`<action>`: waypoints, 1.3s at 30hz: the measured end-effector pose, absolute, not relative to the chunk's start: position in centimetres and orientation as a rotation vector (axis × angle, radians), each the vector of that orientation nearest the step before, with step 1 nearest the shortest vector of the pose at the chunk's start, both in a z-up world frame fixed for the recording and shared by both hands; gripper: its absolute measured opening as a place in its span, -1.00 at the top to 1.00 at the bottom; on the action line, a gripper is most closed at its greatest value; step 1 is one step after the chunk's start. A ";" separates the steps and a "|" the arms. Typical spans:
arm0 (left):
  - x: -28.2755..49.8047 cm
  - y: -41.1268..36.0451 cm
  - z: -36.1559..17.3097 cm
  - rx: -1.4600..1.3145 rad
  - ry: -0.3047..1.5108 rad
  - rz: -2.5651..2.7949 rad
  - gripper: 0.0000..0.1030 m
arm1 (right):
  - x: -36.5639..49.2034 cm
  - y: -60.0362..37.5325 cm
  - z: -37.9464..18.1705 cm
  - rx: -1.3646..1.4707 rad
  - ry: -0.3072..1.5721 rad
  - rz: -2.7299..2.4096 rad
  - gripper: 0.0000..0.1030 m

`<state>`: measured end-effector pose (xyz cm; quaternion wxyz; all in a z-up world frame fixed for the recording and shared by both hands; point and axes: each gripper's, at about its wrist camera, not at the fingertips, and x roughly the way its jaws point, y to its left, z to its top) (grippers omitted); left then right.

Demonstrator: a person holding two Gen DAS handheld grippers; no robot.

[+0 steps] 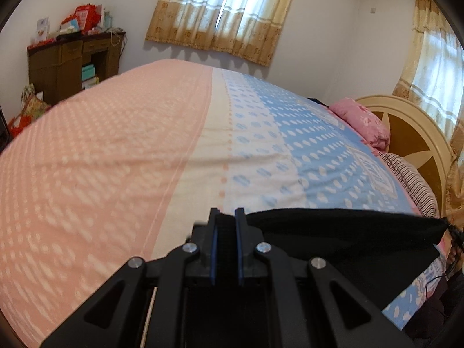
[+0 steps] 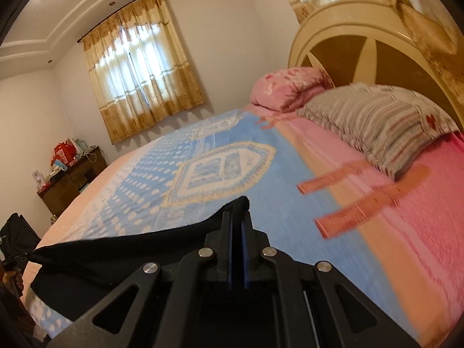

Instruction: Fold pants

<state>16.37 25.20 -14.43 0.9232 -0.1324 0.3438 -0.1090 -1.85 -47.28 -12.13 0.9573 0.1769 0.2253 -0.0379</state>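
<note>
- Left gripper [image 1: 227,217] — fingers clamped on one end of the black pants [image 1: 348,237].
- Right gripper [image 2: 237,217] pinches the other end; the cloth hangs stretched between them above the bed [image 1: 116,145].

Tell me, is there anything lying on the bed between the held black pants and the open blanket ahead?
Nothing visible. Both the left gripper and right gripper hold the black pants; the blanket ahead lies bare. The pillows sit aside by the headboard.

- Legible text, labels, brands, numbers, signs: none in either view.
- Red boxes [image 1: 84,17] on the wooden cabinet [image 1: 72,63]: printed faces visible, markings too small and blurred to read.
</note>
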 end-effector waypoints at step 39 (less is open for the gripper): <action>9.4 24.2 -17.5 -0.063 0.705 -0.255 0.77 | -2.7 -26.5 -9.3 -0.067 0.675 0.105 0.00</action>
